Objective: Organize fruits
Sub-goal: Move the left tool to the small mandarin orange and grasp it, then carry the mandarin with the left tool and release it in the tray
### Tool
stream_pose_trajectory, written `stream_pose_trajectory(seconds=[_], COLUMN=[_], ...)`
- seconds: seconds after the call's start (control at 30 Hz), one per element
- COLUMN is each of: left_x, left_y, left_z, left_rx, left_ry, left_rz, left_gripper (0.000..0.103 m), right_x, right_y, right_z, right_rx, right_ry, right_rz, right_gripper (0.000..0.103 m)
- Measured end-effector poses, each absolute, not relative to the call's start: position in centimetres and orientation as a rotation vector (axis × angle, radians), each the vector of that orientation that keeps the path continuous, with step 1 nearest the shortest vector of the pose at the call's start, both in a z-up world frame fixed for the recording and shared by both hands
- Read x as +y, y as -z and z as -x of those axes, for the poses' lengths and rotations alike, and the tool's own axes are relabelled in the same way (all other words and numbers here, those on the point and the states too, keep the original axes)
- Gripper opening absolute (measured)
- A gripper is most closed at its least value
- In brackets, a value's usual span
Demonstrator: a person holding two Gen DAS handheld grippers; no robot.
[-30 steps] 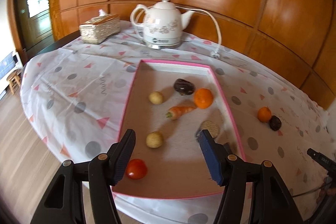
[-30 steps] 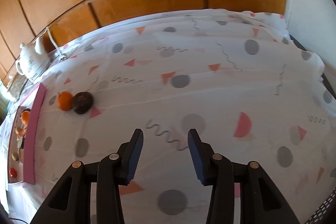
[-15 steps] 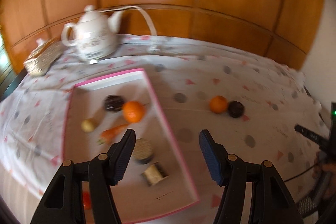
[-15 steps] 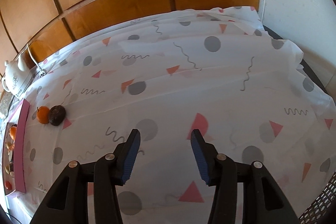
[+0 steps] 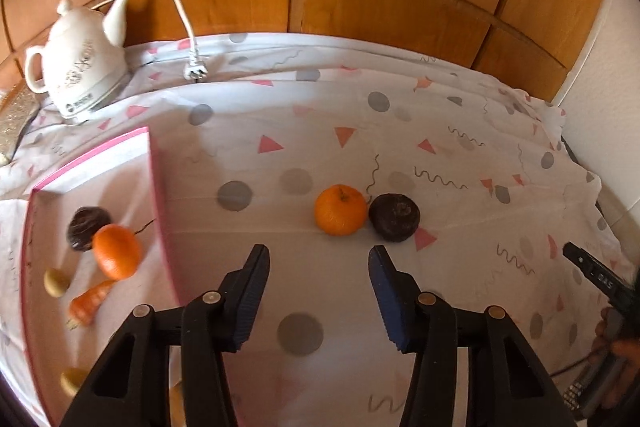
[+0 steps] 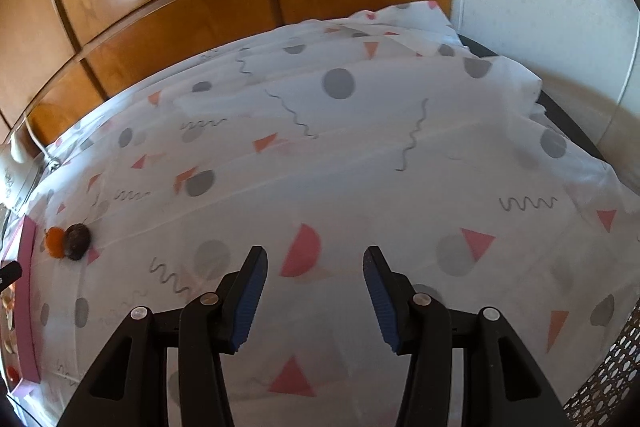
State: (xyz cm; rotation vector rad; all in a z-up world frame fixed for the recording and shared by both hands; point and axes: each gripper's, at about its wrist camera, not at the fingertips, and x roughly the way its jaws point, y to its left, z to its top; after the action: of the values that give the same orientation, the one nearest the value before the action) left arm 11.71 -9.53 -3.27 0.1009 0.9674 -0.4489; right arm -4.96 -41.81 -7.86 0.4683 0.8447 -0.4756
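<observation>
now, left gripper [image 5: 318,259]: empty, jaws closing, near tangerine [image 5: 340,210];
right gripper [image 6: 315,261]: parted, empty, above tablecloth [image 6: 360,163]

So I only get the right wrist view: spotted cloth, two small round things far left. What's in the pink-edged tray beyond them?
Observer: The left wrist view shows the tray holding an orange, a dark round fruit, a carrot and small yellowish balls.
Operator: Is the other tool holding anything?
Observer: No. The left gripper has nothing between its jaws, which are closing. The loose orange lies on the cloth just beyond them.
Operator: Anything else over there?
Observer: A white kettle at the back, its plug lying loose on the cloth.
</observation>
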Motion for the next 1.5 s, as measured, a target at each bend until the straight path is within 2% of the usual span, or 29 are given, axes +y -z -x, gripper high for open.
stream_pose_trajectory(seconds=[0.47,0.53,0.7,1.17,1.5], left_x=[-12.2,-12.3,-12.3,-6.9,2.3], left_y=[6.5,7.0,7.1,3.2,1.2], left_z=[-15.6,-16.0,-16.0,-12.7,-11.1], left_rx=[1.037,1.044,1.028,0.967,0.892], left_ry=[0.461,0.466,0.484,0.429,0.23], left_rz=[-0.041,-0.025,-0.013,0.088,0.179], left_gripper=[0.052,0.039,0.038,0.038,0.038], right_x=[-42.9,-42.9,-43.1,-42.9,-42.1], right_y=[9.1,9.1,9.3,9.5,9.7], right_z=[4.9,4.9,4.9,5.2,5.2], right_rx=[0.866,0.867,0.872,0.866,0.868], right_ry=[0.493,0.493,0.493,0.499,0.493], right_rz=[-0.486,-0.486,-0.487,-0.493,-0.487], right_gripper=[0.051,0.051,0.051,0.051,0.051])
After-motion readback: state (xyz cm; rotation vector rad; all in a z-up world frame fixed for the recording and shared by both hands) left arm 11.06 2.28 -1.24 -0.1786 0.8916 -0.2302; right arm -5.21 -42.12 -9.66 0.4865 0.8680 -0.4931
